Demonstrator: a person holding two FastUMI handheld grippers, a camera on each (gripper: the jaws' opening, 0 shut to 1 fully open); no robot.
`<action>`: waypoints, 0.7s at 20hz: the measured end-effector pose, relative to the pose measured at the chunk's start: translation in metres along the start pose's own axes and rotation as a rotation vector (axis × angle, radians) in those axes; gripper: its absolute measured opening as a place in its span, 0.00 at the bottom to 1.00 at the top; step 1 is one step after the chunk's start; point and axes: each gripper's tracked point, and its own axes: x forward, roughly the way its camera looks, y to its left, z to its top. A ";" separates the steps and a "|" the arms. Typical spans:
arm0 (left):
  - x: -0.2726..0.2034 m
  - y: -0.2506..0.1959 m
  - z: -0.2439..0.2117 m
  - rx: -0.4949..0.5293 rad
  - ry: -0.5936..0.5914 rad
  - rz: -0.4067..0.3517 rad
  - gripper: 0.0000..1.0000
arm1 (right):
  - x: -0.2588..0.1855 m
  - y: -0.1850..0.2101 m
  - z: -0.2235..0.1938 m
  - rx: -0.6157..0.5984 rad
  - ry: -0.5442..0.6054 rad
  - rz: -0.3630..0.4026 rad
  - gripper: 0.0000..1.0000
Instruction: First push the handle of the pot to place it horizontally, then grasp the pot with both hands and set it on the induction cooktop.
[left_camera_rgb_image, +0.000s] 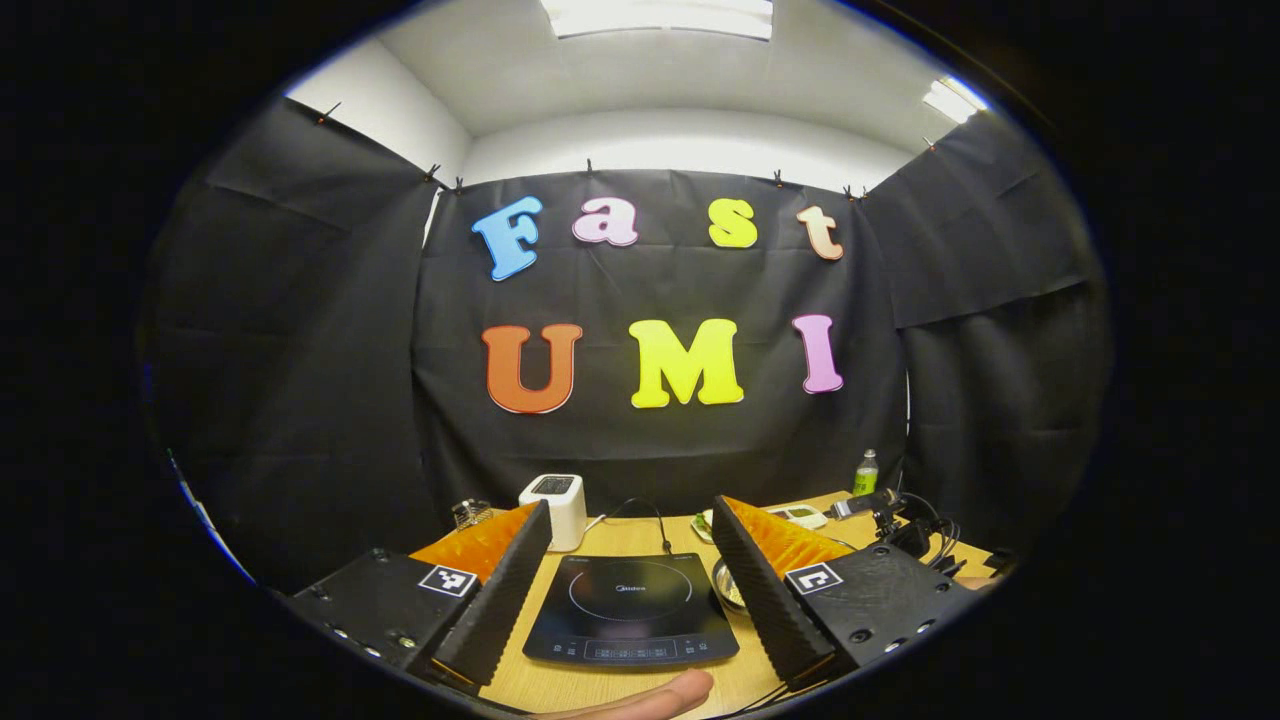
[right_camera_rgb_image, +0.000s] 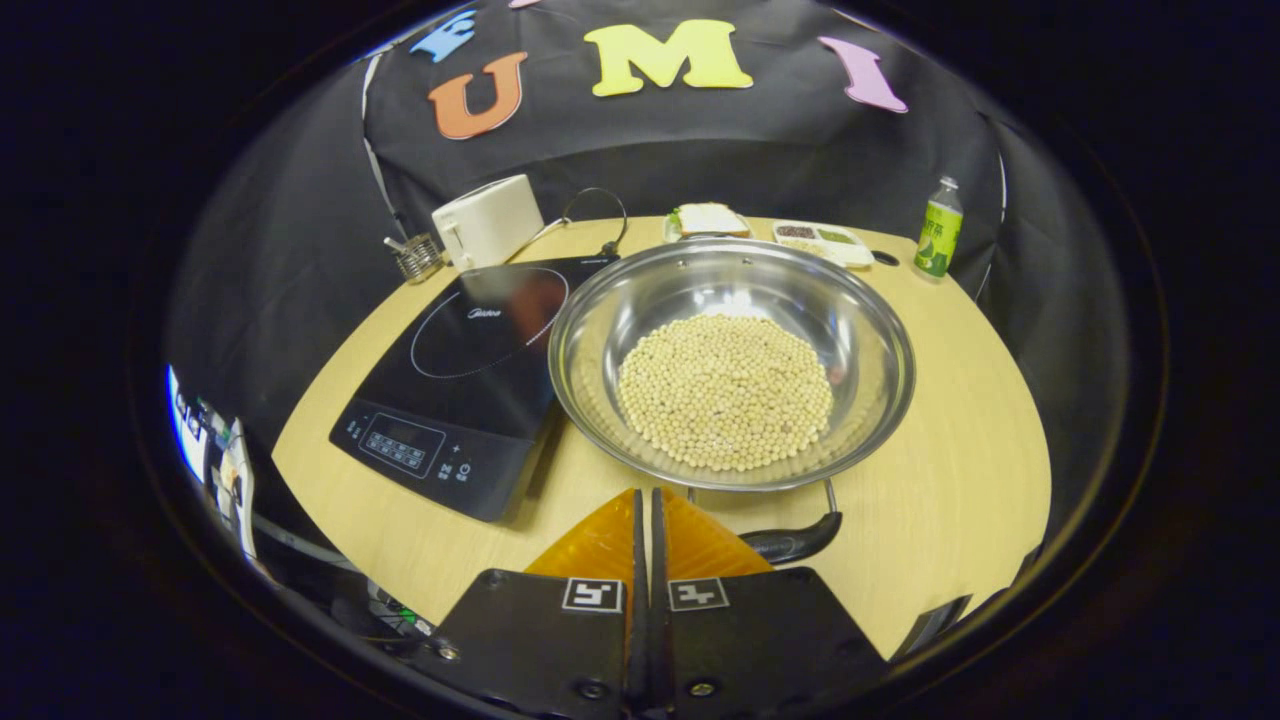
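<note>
Light wooden desk (right_camera_rgb_image: 950, 440) with a rounded far edge. Resting on it: a black induction cooktop (right_camera_rgb_image: 470, 380) at left; a steel pot (right_camera_rgb_image: 730, 360) of pale beans just beside the cooktop's right edge, its dark handle (right_camera_rgb_image: 795, 543) at the near side; a white box-shaped appliance (right_camera_rgb_image: 488, 222) and a small wire coil (right_camera_rgb_image: 418, 257) at the far left; a plate of food (right_camera_rgb_image: 708, 220), a compartment tray (right_camera_rgb_image: 822, 240) and a green bottle (right_camera_rgb_image: 938, 230) along the far edge.
</note>
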 end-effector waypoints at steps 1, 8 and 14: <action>0.000 -0.001 -0.001 -0.005 0.000 -0.005 0.96 | 0.000 -0.002 -0.001 0.000 -0.001 -0.002 0.04; -0.002 0.003 0.002 -0.016 -0.003 0.000 0.96 | -0.002 -0.019 0.000 -0.015 -0.002 -0.015 0.04; -0.005 0.004 0.017 -0.013 -0.032 0.007 0.96 | -0.005 -0.031 -0.001 -0.064 -0.023 0.011 0.01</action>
